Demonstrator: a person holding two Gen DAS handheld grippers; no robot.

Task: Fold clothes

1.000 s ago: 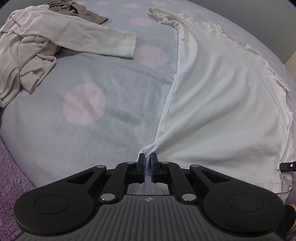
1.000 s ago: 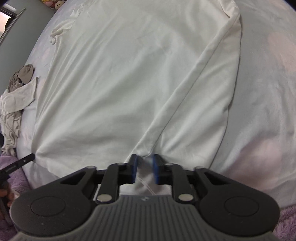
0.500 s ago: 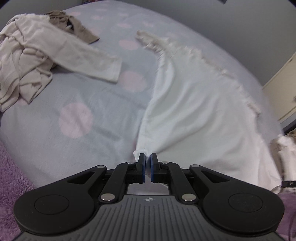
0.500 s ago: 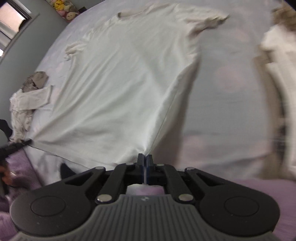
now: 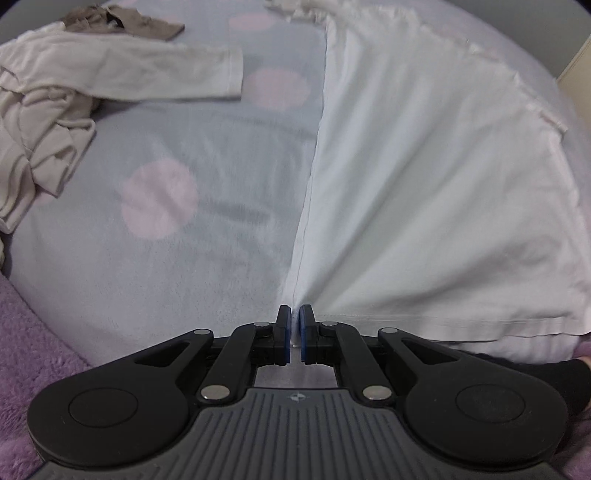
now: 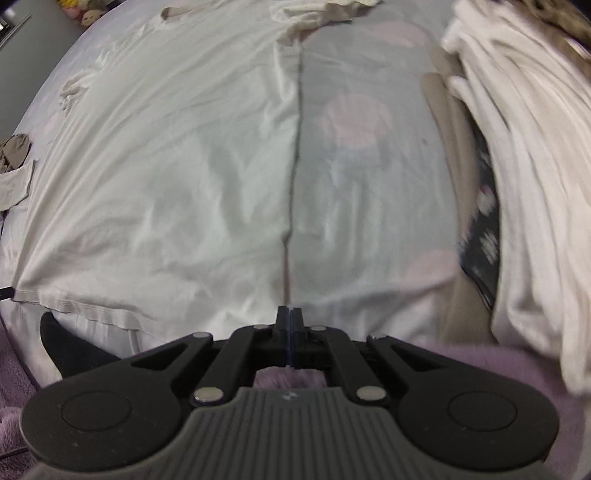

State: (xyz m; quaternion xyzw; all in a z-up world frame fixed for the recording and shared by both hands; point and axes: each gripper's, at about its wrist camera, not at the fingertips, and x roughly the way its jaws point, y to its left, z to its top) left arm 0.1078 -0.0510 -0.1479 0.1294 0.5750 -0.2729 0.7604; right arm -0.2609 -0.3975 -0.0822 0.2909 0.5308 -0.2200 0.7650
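A white shirt (image 5: pixel 424 166) lies spread flat on the grey bed cover with pink dots (image 5: pixel 207 280). My left gripper (image 5: pixel 294 314) is shut on the shirt's near left hem corner, and the side seam runs straight away from its fingertips. In the right wrist view the same shirt (image 6: pixel 166 166) fills the left half. Its right edge runs down into my right gripper (image 6: pixel 290 314), which is shut on the near right hem corner. The hem between both corners is pulled taut along the bed's near edge.
A heap of beige clothes (image 5: pixel 37 129) with one long sleeve (image 5: pixel 147 74) lies far left, a brown garment (image 5: pixel 122 22) behind it. A stack of white clothes (image 6: pixel 517 166) lies right, over dark patterned fabric (image 6: pixel 484 206). Purple fleece (image 6: pixel 480 369) borders the bed. A person's black-socked foot (image 6: pixel 70 350) is below the hem.
My right gripper closed on the shirt's corner and drew it out to the right, unfolding the doubled-over side. The shirt rose, then settled flat. My left gripper kept its grip.
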